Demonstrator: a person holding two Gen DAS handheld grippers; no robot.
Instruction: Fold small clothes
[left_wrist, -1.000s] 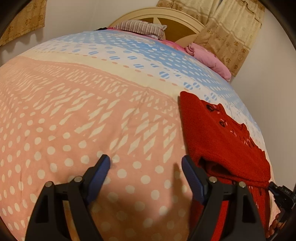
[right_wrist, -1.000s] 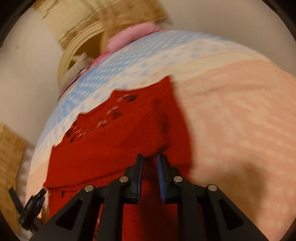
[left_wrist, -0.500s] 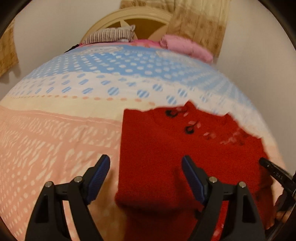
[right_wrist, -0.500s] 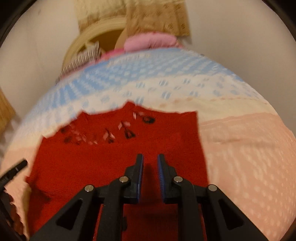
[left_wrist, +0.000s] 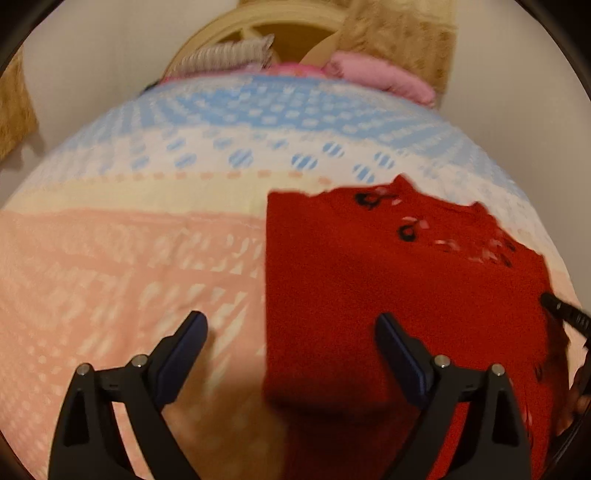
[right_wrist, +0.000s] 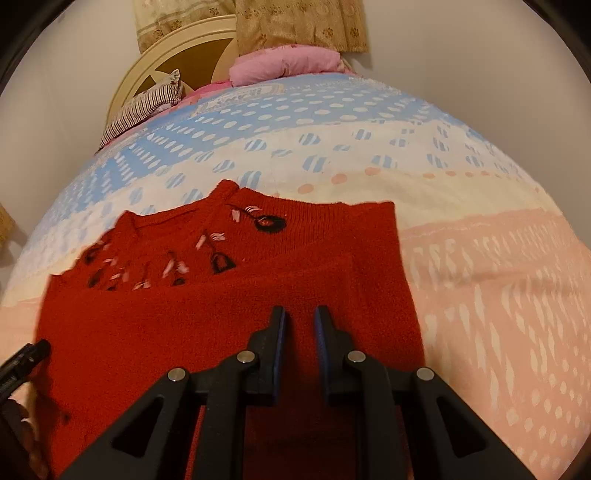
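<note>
A red knit sweater (left_wrist: 369, 280) with black and pink embroidery near the neck lies flat on the patterned bed cover (left_wrist: 110, 258). Its lower part is folded up over the chest, and the fold's edge crosses below the embroidery in the right wrist view. My left gripper (left_wrist: 290, 321) hovers over the sweater's left edge. Its jaws are opening wide and grip nothing: one finger is over the bed cover, the other over the knit. My right gripper (right_wrist: 299, 314) sits low over the sweater (right_wrist: 166, 332), jaws a narrow slit apart with red knit filling the slit.
At the bed's far end are a cream headboard (right_wrist: 177, 48), a striped pillow (right_wrist: 147, 107) and a pink cushion (right_wrist: 284, 62), with a beige curtain (right_wrist: 295, 22) behind. The pink and blue bed cover (right_wrist: 480, 277) stretches right of the sweater. White walls flank the bed.
Both views swung round to face the headboard squarely. In the left wrist view the sweater moved from the right edge toward the middle. The left jaws stand wider; the right jaws look unchanged.
</note>
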